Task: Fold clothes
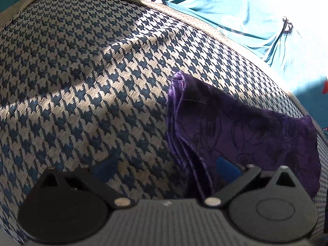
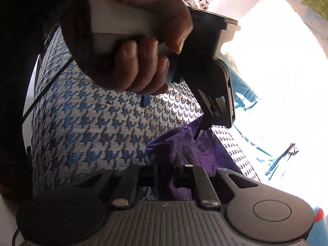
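Houndstooth cover (image 1: 82, 71) bears one purple cloth (image 1: 235, 127), pinched by right tool (image 2: 164, 176); left tool (image 1: 164, 164) gapes.

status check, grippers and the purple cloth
Right gripper shut on purple cloth edge. Left gripper open, one finger over the cloth. Cloth lies bunched on houndstooth cover. Nothing in the way.

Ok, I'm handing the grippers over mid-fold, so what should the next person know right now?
Right gripper: jaws shut on an edge of the purple cloth.
Left gripper: jaws open, one finger over the cloth, gripping nothing.
The cloth lies on the houndstooth cover, near the teal sheet.
Done: the cloth already looks folded into several layers.
Left: probably another fold, then laying it flat.
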Demonstrator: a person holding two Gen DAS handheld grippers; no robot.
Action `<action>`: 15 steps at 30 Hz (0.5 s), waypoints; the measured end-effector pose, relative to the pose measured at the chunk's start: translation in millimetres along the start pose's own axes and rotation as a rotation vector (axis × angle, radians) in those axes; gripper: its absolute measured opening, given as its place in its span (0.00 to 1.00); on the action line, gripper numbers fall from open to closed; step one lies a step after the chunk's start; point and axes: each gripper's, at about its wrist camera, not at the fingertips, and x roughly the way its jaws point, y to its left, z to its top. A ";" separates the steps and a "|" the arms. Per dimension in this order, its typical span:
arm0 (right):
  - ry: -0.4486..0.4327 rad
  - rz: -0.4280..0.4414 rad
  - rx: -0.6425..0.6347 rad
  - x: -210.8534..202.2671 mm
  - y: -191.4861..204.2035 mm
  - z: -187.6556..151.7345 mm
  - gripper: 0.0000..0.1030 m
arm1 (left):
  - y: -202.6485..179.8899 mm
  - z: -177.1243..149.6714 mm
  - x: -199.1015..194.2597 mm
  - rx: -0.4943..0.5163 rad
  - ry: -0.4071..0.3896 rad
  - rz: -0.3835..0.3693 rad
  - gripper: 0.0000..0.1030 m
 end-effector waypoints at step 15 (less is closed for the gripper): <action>-0.031 0.074 0.538 -18.8 -84.5 -6.0 0.10 | -16.4 12.5 18.3 -0.017 0.089 -0.145 0.98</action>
